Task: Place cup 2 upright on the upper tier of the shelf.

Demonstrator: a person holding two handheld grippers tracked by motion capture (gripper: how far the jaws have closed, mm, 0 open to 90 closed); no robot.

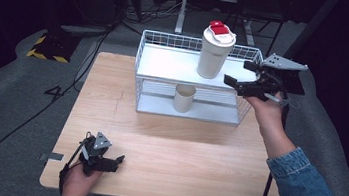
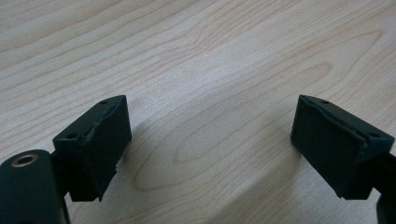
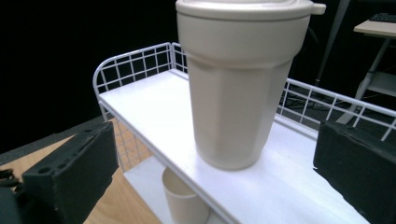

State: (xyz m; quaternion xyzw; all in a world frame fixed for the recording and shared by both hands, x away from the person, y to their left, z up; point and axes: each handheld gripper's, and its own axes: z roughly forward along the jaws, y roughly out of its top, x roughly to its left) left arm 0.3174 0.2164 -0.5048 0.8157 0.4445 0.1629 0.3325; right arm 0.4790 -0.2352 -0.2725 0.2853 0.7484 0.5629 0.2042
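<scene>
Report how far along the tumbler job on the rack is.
Done: the tumbler stands upright on the top shelf of the wire rack, and a small cup stands on the shelf below. In hand: the right gripper, jaws open, sits beside the tumbler, not touching it. Left: closing on it or moving off, I cannot tell which. The left gripper rests open on the table.

Top shelf of the wire rack [image 1: 166, 64]: left part bare, I had room there. Tumbler [image 1: 215, 51] stood upright at its right, blocking my right gripper [image 1: 240, 74], whose jaws gaped wider than it. Raised wire rim [image 3: 135, 56] fenced the back and sides. Lower shelf tight; small cup [image 1: 184, 98] inside, clearance overhead unclear. Tabletop [image 1: 167, 142] by my left gripper [image 1: 115, 162] lay bare.
</scene>
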